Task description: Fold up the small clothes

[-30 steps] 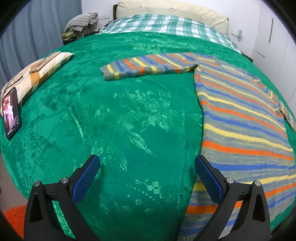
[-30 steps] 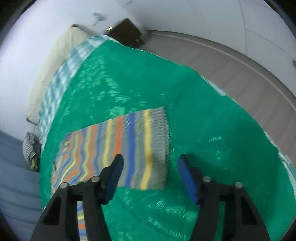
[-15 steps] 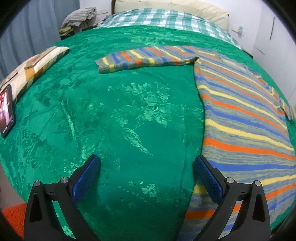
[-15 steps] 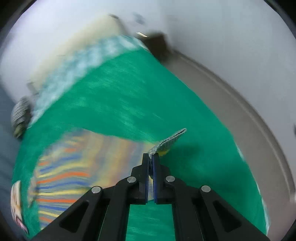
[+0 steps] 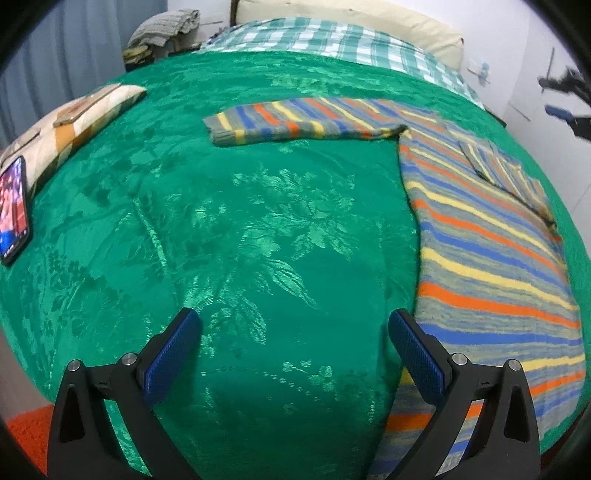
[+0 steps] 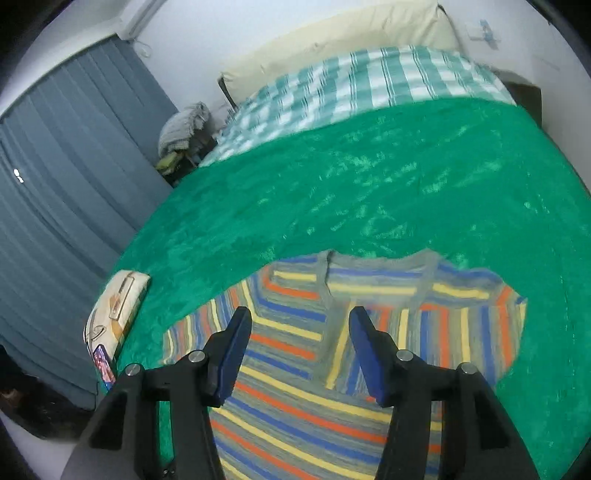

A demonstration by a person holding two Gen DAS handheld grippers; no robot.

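A small striped sweater point(image 5: 487, 258) in grey, blue, orange and yellow lies flat on the green bedspread point(image 5: 258, 229). Its left sleeve point(image 5: 291, 123) stretches out to the left. Its right sleeve point(image 5: 506, 171) lies folded across the chest, also seen in the right wrist view point(image 6: 454, 332). My left gripper point(image 5: 293, 354) is open and empty, over bare bedspread left of the sweater's hem. My right gripper point(image 6: 301, 343) is open and empty, above the sweater point(image 6: 295, 373) near its neckline. It also shows at the far right of the left wrist view point(image 5: 565, 99).
A phone point(image 5: 13, 210) with its screen lit lies at the bed's left edge, beside a patterned cushion point(image 5: 74, 125). A checked sheet point(image 5: 332, 40) and cream pillow point(image 5: 354, 14) lie at the head. Grey curtains point(image 6: 66, 206) hang on the left.
My right gripper was shut on the right sleeve's cuff and carried it over the sweater. It has let go and opened, and the sleeve now lies folded on the chest. The left gripper barely moved.
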